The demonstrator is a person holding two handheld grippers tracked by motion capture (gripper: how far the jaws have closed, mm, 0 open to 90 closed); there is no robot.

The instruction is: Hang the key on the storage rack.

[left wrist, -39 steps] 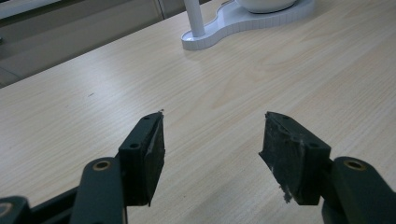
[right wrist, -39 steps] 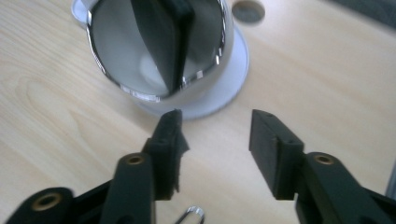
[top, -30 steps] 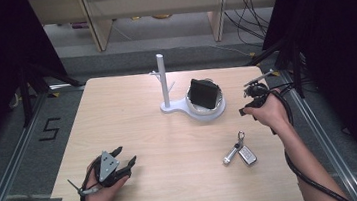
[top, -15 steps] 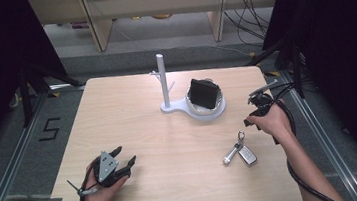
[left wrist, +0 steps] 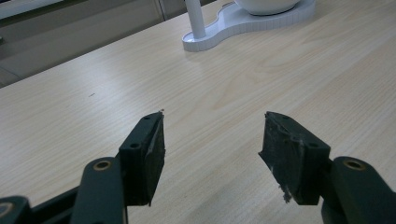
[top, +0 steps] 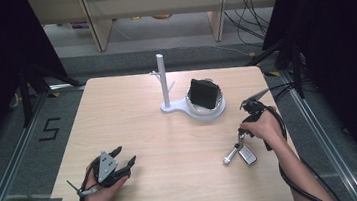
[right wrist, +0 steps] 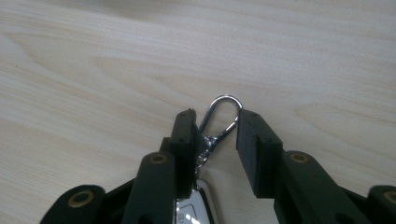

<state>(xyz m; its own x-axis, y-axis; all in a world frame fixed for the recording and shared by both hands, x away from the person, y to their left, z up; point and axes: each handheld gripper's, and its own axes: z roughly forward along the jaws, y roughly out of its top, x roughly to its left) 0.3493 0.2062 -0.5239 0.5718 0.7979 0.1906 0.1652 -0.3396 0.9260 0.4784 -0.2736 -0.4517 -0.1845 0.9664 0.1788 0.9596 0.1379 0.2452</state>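
**A:** Entry one, near left?

**B:** Left hand-held gripper [top: 126,155], low over the desk [top: 171,146] by the near edge. Jaws wide apart, nothing between them.

**A:** Entry two, near right?

**B:** Key bunch [top: 240,153], lying flat close to the right edge. Made up of a silver snap hook [right wrist: 224,105], a short chain link and a key fob [right wrist: 194,205] with shiny trim.

**A:** Right hand-held gripper [right wrist: 215,119]?

**B:** Released. Jaws straddling the snap hook, one pad on each side, not yet closed on it.

**A:** Handling notes?

**B:** Probably light. Rigid metal and plastic, loosely jointed, so likely to dangle and swing once lifted. Smooth round wire, likely slippery between flat pads. Best pinched across the lower part of the hook, near the chain, and not at the rounded tip, where a squeeze could pop it out.

**A:** Entry three, far?

**B:** White stand [top: 164,82] at far centre, with an upright post and small pegs. Shallow bowl [top: 213,112] on the same base, holding a black boxy object [top: 203,94]. Well apart from the key bunch.
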